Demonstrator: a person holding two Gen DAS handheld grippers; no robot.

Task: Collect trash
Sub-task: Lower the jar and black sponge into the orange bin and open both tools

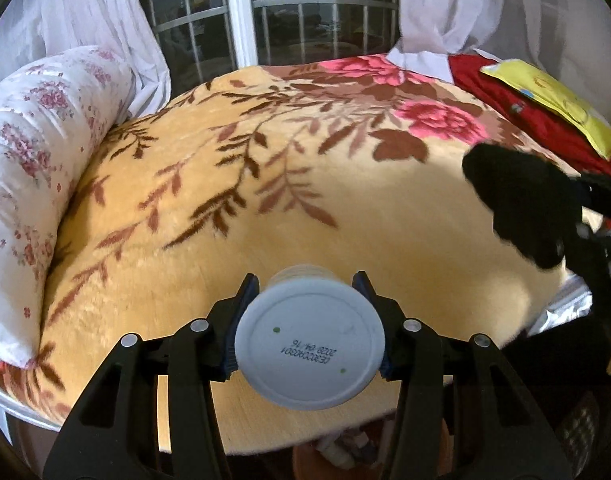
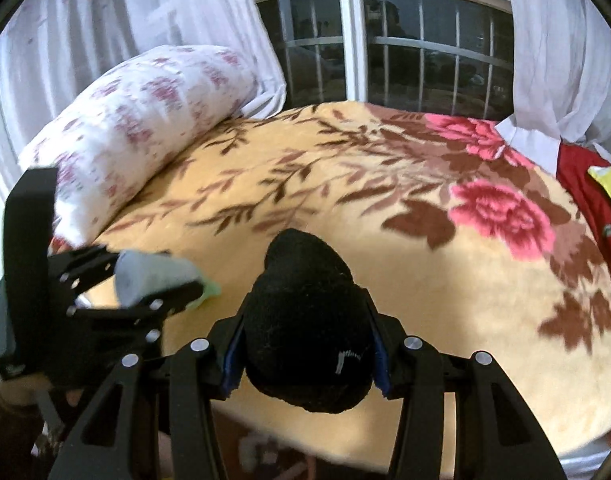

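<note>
Behind the bed (image 1: pixel 345 216) you face a barred window (image 1: pixel 289 12) with white curtains (image 1: pixel 89 12) drawn to either side. Far left, a white pillow (image 1: pixel 29 168) printed with pink flowers lies along the edge of the bed. Across the mattress spreads a tan blanket (image 1: pixel 233 208) patterned with brown leaf sprays and pink roses.

Lower centre of the left wrist view: your left gripper (image 1: pixel 307 322) holds a white plastic bottle (image 1: pixel 309 344) above the near edge of the blanket, jaws pinching its sides. Its flat base faces the camera; the printed code, seen upside down, reads roughly "CE30C0A0501" with a date "2028 04 16", though some characters are uncertain. In the right wrist view the same bottle shows at left as a pale cylinder with a green edge at its far end.

To the right, your right gripper (image 2: pixel 305 340) holds a black sock (image 2: pixel 309 320), jaws pinching the dark bundle, which bulges out past them. A short white stitch mark shows on its lower right face. Both items hang clear of the blanket, side by side and apart.

Far right, a red cloth (image 1: pixel 517 96) lies on the bed with a yellow packet (image 1: pixel 561 100) on top; its print is too blurred to read.
</note>
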